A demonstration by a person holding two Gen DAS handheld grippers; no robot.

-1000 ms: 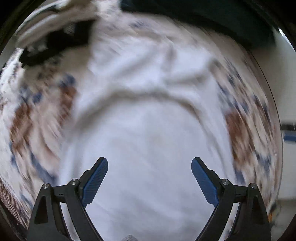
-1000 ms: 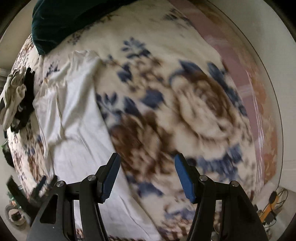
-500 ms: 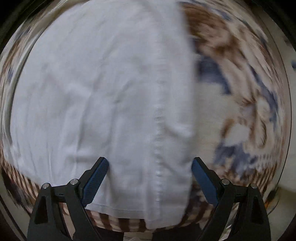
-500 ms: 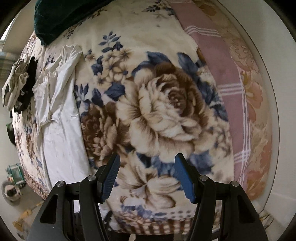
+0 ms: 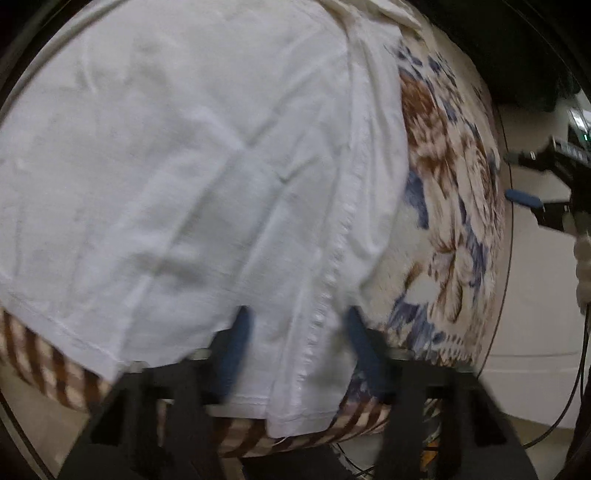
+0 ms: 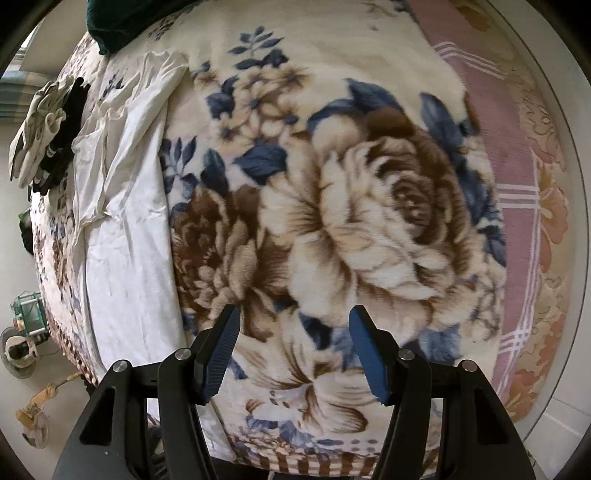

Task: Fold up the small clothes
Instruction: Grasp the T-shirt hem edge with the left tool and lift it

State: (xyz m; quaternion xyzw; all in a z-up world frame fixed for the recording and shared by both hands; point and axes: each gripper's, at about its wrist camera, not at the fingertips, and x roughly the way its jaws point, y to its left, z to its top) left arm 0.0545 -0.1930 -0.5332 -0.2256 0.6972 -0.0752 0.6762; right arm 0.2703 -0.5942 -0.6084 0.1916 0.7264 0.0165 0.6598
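Observation:
A white garment [image 5: 192, 155] lies spread on a floral blanket [image 5: 447, 173], its hem hanging at the bed's front edge. My left gripper [image 5: 295, 347] is open, its blue fingers on either side of the garment's side seam at the hem corner; the fabric drapes over and partly hides both fingers. In the right wrist view the same white garment [image 6: 125, 206] lies at the left. My right gripper [image 6: 293, 354] is open and empty above the flowered blanket [image 6: 362, 206]; it also shows at the right edge of the left wrist view [image 5: 532, 181].
A dark green cushion [image 6: 122, 22] sits at the bed's far end. A pile of pale and black clothes [image 6: 48, 129] lies at the left edge. A pink striped sheet [image 6: 513, 177] runs along the right. Floor clutter and cables lie below the bed.
My left gripper has swung down the garment to its hem and now straddles the seam corner. My right gripper has drawn back to the right, away from the garment.

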